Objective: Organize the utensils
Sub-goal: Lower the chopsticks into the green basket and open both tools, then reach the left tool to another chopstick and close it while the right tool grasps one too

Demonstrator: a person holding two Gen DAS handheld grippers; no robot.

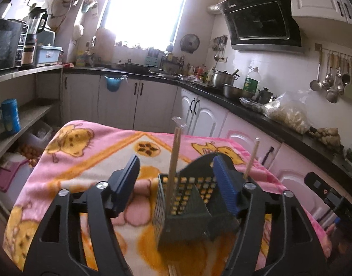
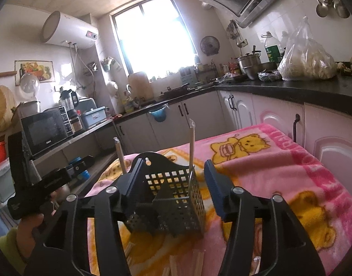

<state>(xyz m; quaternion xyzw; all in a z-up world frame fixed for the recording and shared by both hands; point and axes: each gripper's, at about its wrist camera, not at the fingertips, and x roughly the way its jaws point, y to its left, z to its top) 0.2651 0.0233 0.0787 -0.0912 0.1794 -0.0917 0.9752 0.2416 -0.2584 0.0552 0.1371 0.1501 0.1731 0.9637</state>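
A black perforated utensil holder (image 1: 187, 202) (image 2: 173, 195) stands on the pink cartoon blanket (image 1: 84, 151) (image 2: 279, 161). Two wrapped chopsticks stand upright in it, one (image 1: 173, 161) (image 2: 191, 147) in a front compartment and the other (image 1: 251, 158) (image 2: 119, 158) behind the back plate. My left gripper (image 1: 176, 163) is open. The holder sits between its blue pads: the right pad (image 1: 224, 184) is against it and the left pad is apart. My right gripper (image 2: 173, 161) is open around the holder from the other side. Several loose chopsticks (image 2: 176, 266) lie on the blanket below it.
A hand (image 2: 28, 227) holds the left gripper's body (image 2: 38, 184); the right gripper's body (image 1: 325, 191) shows at the blanket's right edge. White cabinets and a black countertop (image 2: 313, 87) with pots and a bag run behind and to the right. A shelf with a microwave (image 2: 44, 131) stands left.
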